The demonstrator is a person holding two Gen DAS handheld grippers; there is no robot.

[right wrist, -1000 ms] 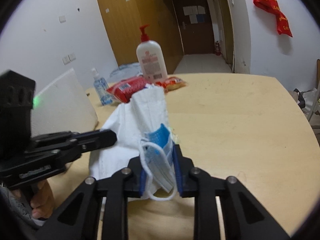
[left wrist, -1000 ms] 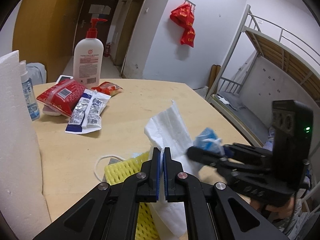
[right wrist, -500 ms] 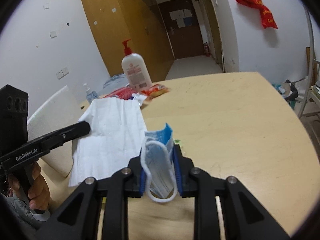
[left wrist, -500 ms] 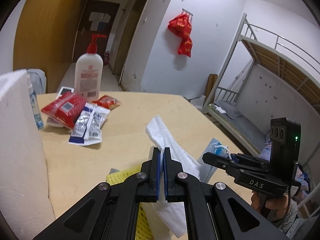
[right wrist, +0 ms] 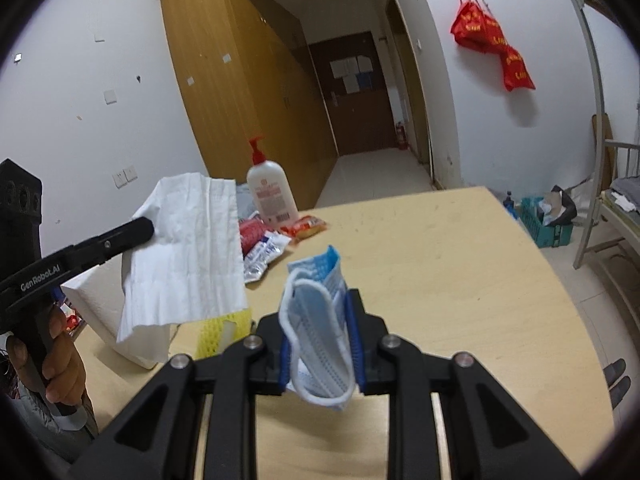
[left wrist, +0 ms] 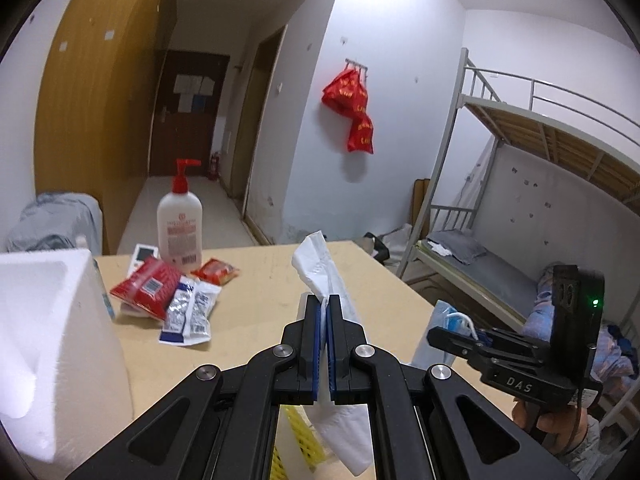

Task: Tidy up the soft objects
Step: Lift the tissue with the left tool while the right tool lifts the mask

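My left gripper [left wrist: 323, 308] is shut on a white paper tissue [left wrist: 320, 264] and holds it in the air above the wooden table [left wrist: 256, 320]; the tissue hangs open in the right wrist view [right wrist: 188, 252]. My right gripper [right wrist: 320, 320] is shut on a folded blue face mask [right wrist: 316, 312] with white ear loops, also lifted above the table. The right gripper shows at the right in the left wrist view [left wrist: 436, 336], the mask [left wrist: 452, 320] at its tip. A yellow mesh item [right wrist: 220, 328] lies on the table below the tissue.
A white foam block [left wrist: 44, 344] stands at the left. A pump bottle [left wrist: 179, 224], a red packet [left wrist: 146, 286], silver-blue sachets [left wrist: 192, 308] and an orange packet [left wrist: 218, 270] lie at the table's far left. A bunk bed [left wrist: 520, 200] stands to the right.
Both grippers have risen from the table, carrying the tissue and the mask higher. They have moved apart, and the tissue now hangs free.
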